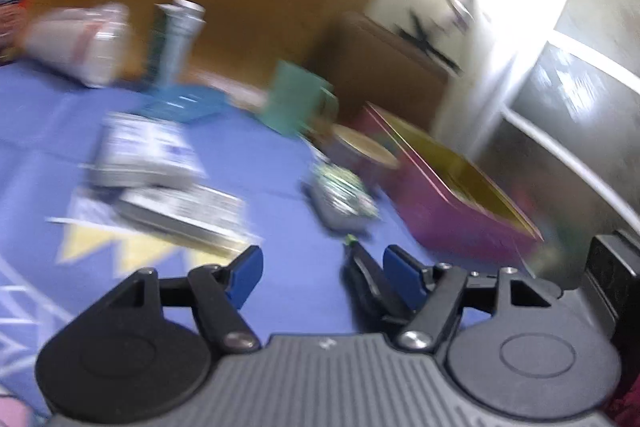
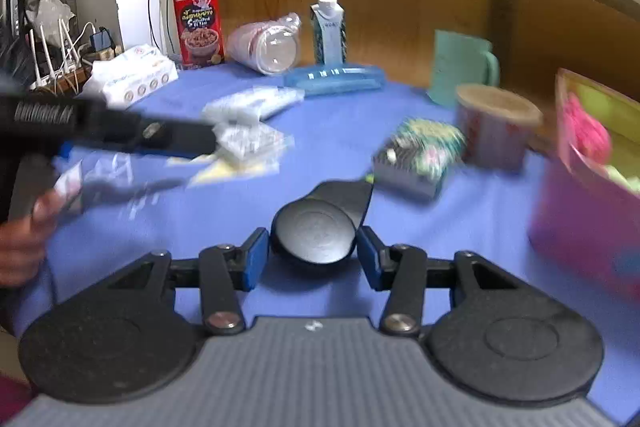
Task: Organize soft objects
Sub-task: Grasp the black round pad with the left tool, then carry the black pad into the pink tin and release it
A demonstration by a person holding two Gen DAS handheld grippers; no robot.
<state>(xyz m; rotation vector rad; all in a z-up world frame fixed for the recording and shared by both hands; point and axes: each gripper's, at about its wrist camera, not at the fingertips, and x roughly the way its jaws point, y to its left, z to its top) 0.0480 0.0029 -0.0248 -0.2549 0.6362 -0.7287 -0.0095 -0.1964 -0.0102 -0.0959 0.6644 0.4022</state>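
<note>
A pink box [image 2: 580, 219] with a yellow-green inside stands at the right of the blue table; something pink and fluffy [image 2: 588, 131] lies in it. It also shows in the left wrist view [image 1: 452, 203]. My right gripper [image 2: 312, 259] has its blue pads on either side of a black rounded object [image 2: 316, 227] with a flat handle. My left gripper [image 1: 322, 267] is open and empty above the cloth; it shows blurred in the right wrist view [image 2: 120, 135]. Clear packets [image 2: 248, 135] lie left of centre, and a patterned pack [image 2: 420, 151] lies near the box.
A paper cup [image 2: 496, 127], green mug [image 2: 464, 67], blue tray [image 2: 336, 79], carton [image 2: 329, 31], plastic jar on its side [image 2: 268, 43], red cereal box [image 2: 198, 23] and white wipes pack [image 2: 132, 75] stand along the back. A wooden wall is behind.
</note>
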